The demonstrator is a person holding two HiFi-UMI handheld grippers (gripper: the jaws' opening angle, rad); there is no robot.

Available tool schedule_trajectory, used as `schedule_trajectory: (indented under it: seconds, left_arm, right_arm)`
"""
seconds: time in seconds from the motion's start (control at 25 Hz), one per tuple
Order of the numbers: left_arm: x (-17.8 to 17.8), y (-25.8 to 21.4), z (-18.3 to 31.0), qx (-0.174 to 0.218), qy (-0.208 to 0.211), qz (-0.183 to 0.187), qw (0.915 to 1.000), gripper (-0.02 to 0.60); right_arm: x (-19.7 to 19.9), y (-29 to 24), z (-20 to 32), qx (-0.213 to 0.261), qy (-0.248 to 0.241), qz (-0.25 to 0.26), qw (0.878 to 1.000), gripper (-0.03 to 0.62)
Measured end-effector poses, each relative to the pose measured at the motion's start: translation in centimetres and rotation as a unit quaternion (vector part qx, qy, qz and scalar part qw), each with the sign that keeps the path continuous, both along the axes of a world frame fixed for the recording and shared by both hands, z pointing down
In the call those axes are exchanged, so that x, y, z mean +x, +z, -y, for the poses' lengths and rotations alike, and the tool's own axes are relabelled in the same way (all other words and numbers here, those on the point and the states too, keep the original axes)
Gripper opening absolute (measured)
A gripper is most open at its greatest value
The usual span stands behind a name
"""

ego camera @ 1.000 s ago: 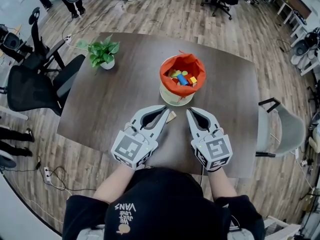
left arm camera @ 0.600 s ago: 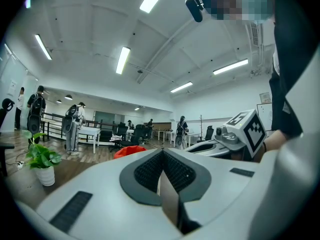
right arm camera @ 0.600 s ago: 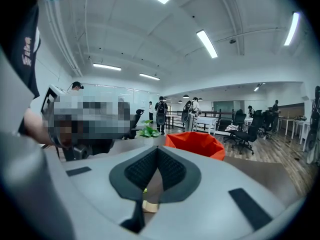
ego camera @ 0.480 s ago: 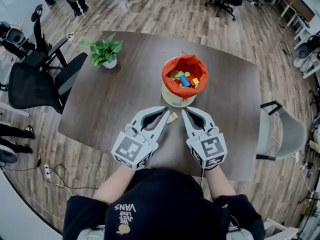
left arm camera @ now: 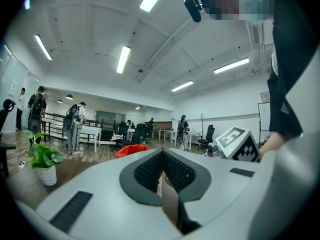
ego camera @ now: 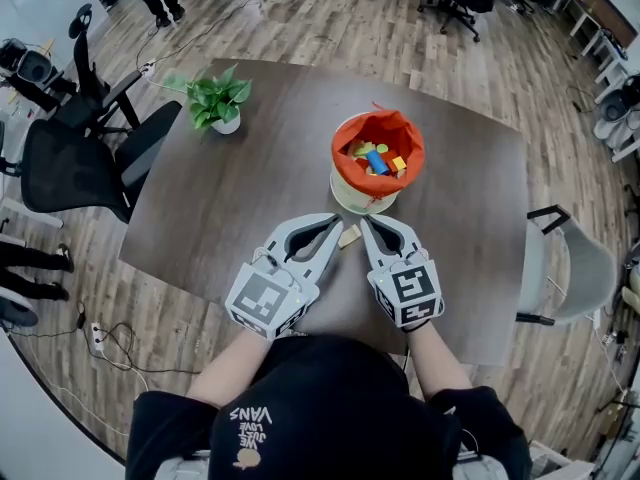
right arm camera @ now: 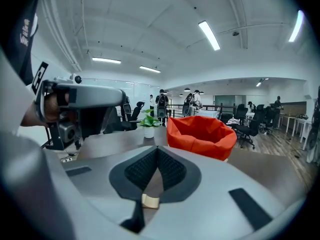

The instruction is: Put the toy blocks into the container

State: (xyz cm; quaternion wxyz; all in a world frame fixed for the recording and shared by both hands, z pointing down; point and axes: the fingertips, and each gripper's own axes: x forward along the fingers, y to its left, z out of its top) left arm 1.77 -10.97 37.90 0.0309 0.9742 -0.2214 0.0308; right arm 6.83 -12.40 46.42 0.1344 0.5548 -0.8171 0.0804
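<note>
Right gripper [right arm camera: 157,149]: jaws shut, pads meeting at the tips, nothing held. It tilts slightly down twd the table [ego camera: 240,198]. Through the gap behind its pads, its own view shows a small tan block [ego camera: 349,235] lying on the table below, not gripped. Left gripper [left arm camera: 161,152]: also shut and empty, held level, its tip close to the right one's. From the head view the 2 grippers form a narrow V, w/ the tan block flat on the wood btwn the tips, just beside the right one; contact can't be told. Likely reason for the pose: the right gripper is lining up on this last loose piece, and w/ jaws closed it prob. has to open before it can take it. The left looks parked, maybe to fence the block in. Just beyond the block stands the container [ego camera: 343,143], a pale tub w/ an orange fabric liner, already holding several coloured blocks [ego camera: 378,160]. It's set near the table's middle, so the carry should be short. No other loose block seen on the table, so the task looks nearly done. Further off, at the table's far-left corner, a potted plant [ego camera: 220,100], well clear of the work.
</note>
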Motion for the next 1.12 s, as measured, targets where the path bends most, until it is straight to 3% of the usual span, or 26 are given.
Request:
schedule_trajectory:
  seconds: [0.48, 0.72, 0.84, 1.12]
  left_arm:
    - [-0.1, 0.2, 0.0, -0.003, 0.001, 0.005, 1.0, 0.011]
    - [-0.5, 0.5, 0.2, -0.006, -0.006, 0.009, 0.9999, 0.011]
    - [-0.6, 0.5, 0.1, -0.007, -0.007, 0.01, 0.9999, 0.011]
    - [-0.6, 0.8, 0.4, -0.008, -0.007, 0.011, 0.9999, 0.011]
  right_arm:
    - [-1.3, 10.9, 1.1, -0.138, -0.024, -0.028, 0.99, 0.021]
    - [-1.0, 14.0, 1.5, -0.168, -0.022, -0.046, 0.985, 0.021]
    - [-1.2, 15.5, 1.4, -0.191, -0.031, -0.052, 0.98, 0.108]
    - [-1.0, 17.3, 1.9, -0.216, -0.023, -0.06, 0.974, 0.174]
